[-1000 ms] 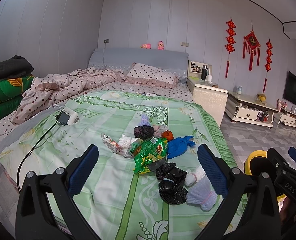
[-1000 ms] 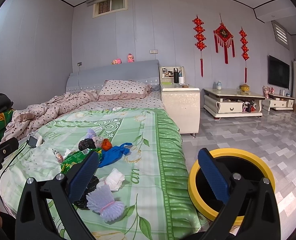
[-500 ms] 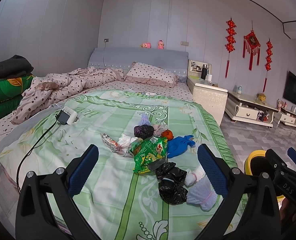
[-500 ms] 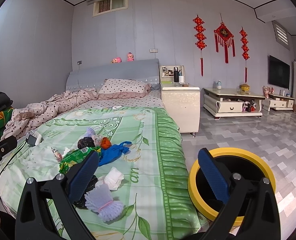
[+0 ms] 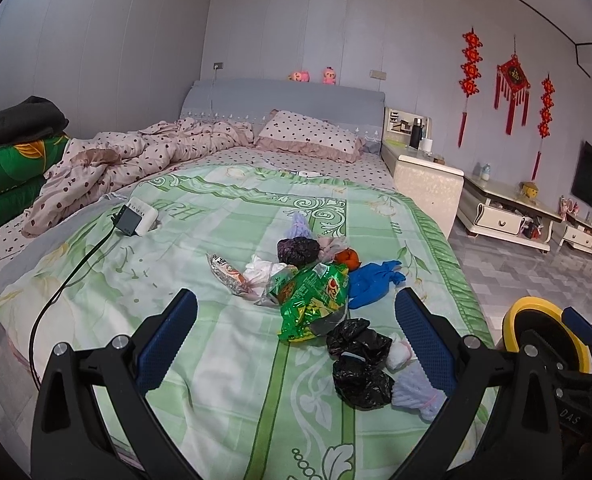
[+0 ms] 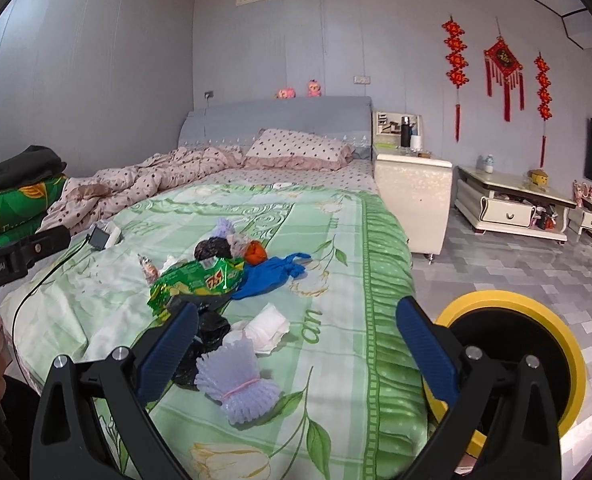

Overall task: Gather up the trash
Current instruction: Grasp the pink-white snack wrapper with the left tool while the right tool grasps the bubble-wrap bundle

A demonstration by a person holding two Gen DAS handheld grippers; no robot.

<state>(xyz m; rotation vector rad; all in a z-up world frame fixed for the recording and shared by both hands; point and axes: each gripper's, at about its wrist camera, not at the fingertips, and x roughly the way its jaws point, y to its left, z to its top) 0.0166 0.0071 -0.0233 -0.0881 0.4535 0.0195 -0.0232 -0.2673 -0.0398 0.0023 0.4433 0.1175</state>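
A pile of trash lies on the green bedspread (image 5: 199, 248): a green snack bag (image 5: 316, 300) (image 6: 195, 280), black plastic bags (image 5: 358, 364), a blue bag (image 5: 370, 280) (image 6: 271, 274), a white wad (image 6: 267, 328), a pale foam net (image 6: 235, 384) (image 5: 414, 390) and an orange lump (image 5: 346, 258). My left gripper (image 5: 296, 340) is open and empty, held above the near part of the pile. My right gripper (image 6: 296, 340) is open and empty above the bed's right edge. A yellow-rimmed black bin (image 6: 512, 356) (image 5: 544, 332) stands on the floor right of the bed.
A charger with a black cable (image 5: 133, 218) lies on the bed at left. A crumpled dotted quilt (image 5: 135, 160) and a pillow (image 5: 308, 136) lie at the head. A nightstand (image 6: 412, 196) and a low cabinet (image 6: 512, 208) stand right of the bed on the tiled floor.
The right gripper has drifted slightly left toward the bed. The left view is almost unchanged. Both stay open.
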